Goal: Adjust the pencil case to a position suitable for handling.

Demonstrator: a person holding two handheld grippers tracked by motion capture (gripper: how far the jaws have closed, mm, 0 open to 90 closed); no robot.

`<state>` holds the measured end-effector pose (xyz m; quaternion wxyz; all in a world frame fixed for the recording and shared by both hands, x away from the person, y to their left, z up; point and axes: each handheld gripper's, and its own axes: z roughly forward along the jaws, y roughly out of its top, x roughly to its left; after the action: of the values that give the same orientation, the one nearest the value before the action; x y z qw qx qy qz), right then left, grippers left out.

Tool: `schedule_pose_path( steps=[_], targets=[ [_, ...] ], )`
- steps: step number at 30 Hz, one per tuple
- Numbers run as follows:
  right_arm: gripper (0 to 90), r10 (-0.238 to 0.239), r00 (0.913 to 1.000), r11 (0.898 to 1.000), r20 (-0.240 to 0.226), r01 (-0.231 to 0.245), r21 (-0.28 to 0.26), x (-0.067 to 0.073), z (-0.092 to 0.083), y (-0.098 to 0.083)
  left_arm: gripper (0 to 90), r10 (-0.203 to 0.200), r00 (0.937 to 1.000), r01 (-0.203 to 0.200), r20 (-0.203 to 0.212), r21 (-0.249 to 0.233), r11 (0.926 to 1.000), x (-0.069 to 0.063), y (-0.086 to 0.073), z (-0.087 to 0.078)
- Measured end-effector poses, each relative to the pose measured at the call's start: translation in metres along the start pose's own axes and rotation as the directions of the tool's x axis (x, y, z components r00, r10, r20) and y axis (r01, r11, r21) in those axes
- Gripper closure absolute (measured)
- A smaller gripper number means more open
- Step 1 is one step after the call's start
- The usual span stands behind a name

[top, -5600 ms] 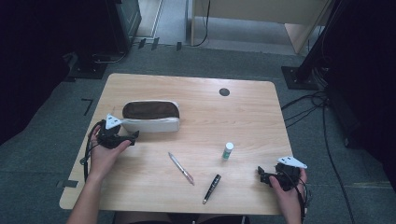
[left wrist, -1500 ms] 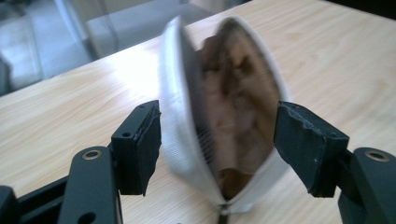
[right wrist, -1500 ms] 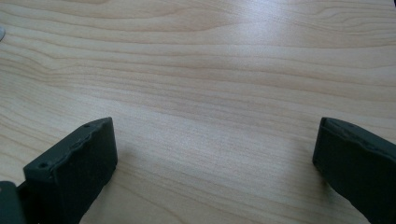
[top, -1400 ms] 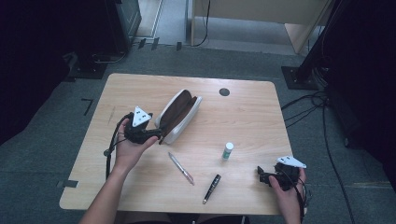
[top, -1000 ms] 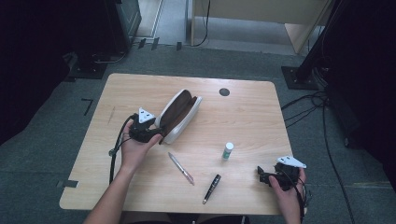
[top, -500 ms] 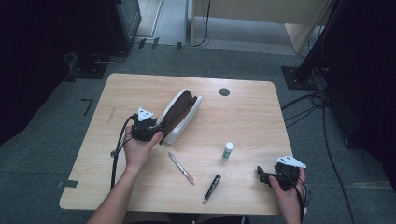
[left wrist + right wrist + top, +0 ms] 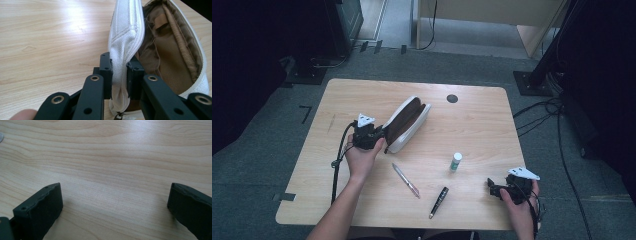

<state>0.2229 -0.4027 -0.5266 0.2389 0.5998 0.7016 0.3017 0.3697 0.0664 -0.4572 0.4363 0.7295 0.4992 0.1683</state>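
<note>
The white pencil case [image 7: 407, 123], lying open left of centre on the counter [image 7: 482, 125], is clamped at its near rim by the left gripper [image 7: 119, 75], whose jaws have just been closing. The right gripper [image 7: 495, 187] is rested at the near right corner with its jaws wide apart.

The pencil case [image 7: 407, 122] no longer lies flat and level near the far left of the tabletop; it now sits turned at a slant, its open brown inside facing up and to the right. The left gripper [image 7: 379, 137], earlier resting on the tabletop below and to the left of the case, is now up against the case's near end. Its jaws have just been closing, and they now pinch the case's white fabric wall [image 7: 125, 45] between them.
</note>
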Motion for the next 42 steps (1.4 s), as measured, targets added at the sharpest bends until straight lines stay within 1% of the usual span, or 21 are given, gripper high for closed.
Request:
schedule_pose_path(
  steps=[4,12,15,18,20,23,24,25,26,28,30,32,34,36,37,38,40,42],
  targets=[
    [0.0,0.000,1.0000,1.000,0.000,0.000,0.000,0.000,0.000,0.000,80.1,0.006,0.9999,-0.006,0.016,0.007,1.0000,0.001,-0.001,0.001],
    [0.0,0.000,1.0000,1.000,0.000,0.000,0.000,0.000,0.000,0.000,80.2,0.016,0.9991,-0.016,0.040,0.000,0.9999,-0.004,-0.002,0.000],
    [0.0,0.000,1.0000,1.000,0.000,0.000,0.000,0.000,0.000,0.000,79.9,-0.002,0.9987,0.002,0.051,0.001,1.0000,-0.006,-0.002,0.002],
    [0.0,0.000,1.0000,1.000,0.000,0.000,0.000,0.000,0.000,0.000,78.7,-0.033,0.9972,0.032,0.068,0.005,0.9995,-0.008,-0.002,0.004],
    [0.0,0.000,1.0000,1.000,0.000,0.000,0.000,0.000,0.000,0.000,75.8,-0.039,0.9961,0.039,0.079,0.007,0.9992,-0.010,-0.002,0.006],
    [0.0,0.000,1.0000,1.000,0.000,0.000,0.000,0.000,0.000,0.000,67.5,-0.025,0.9959,0.024,0.087,0.006,0.9997,-0.011,-0.003,0.006],
    [0.0,0.000,1.0000,1.000,0.000,0.000,0.000,0.000,0.000,0.000,63.3,-0.016,0.9951,0.016,0.098,0.002,0.9999,-0.011,-0.003,0.005],
    [0.0,0.000,1.0000,1.000,0.000,0.000,0.000,0.000,0.000,0.000,61.6,0.002,0.9954,-0.002,0.096,-0.003,1.0000,-0.011,-0.003,0.004],
    [0.0,0.000,1.0000,1.000,0.000,0.000,0.000,0.000,0.000,0.000,61.4,0.011,0.9961,-0.011,0.087,-0.004,0.9999,-0.012,-0.003,0.003],
    [0.0,0.000,1.0000,1.000,0.000,0.000,0.000,0.000,0.000,0.000,63.0,0.010,0.9958,-0.011,0.091,0.009,0.9999,-0.010,-0.004,0.003],
    [0.0,0.000,1.0000,1.000,0.000,0.000,0.000,0.000,0.000,0.000,62.6,0.010,0.9963,-0.014,0.085,0.042,0.9990,-0.010,-0.005,0.007],
    [0.0,0.000,1.0000,1.000,0.000,0.000,0.000,0.000,0.000,0.000,61.9,0.018,0.9960,-0.023,0.087,0.062,0.9978,-0.011,-0.007,0.010],
    [0.0,0.000,1.0000,1.000,0.000,0.000,0.000,0.000,0.000,0.000,67.8,0.036,0.9965,-0.041,0.075,0.057,0.9975,-0.014,-0.007,0.010],
    [0.0,0.000,1.0000,1.000,0.000,0.000,0.000,0.000,0.000,0.000,73.8,0.029,0.9976,-0.032,0.064,0.049,0.9983,-0.015,-0.006,0.011],
    [0.0,0.000,1.0000,1.000,0.000,0.000,0.000,0.000,0.000,0.000,75.8,0.031,0.9981,-0.034,0.054,0.049,0.9982,-0.015,-0.005,0.011],
    [0.0,0.000,1.0000,1.000,0.000,0.000,0.000,0.000,0.000,0.000,77.1,0.030,0.9983,-0.033,0.049,0.050,0.9982,-0.014,-0.004,0.011],
    [0.0,0.000,1.0000,1.000,0.000,0.000,0.000,0.000,0.000,0.000,78.5,0.016,0.9986,-0.018,0.051,0.047,0.9987,-0.013,-0.004,0.012],
    [0.0,0.000,1.0000,1.000,0.000,0.000,0.000,0.000,0.000,0.000,79.4,0.014,0.9985,-0.016,0.053,0.045,0.9988,-0.011,-0.003,0.012]
  ],
)
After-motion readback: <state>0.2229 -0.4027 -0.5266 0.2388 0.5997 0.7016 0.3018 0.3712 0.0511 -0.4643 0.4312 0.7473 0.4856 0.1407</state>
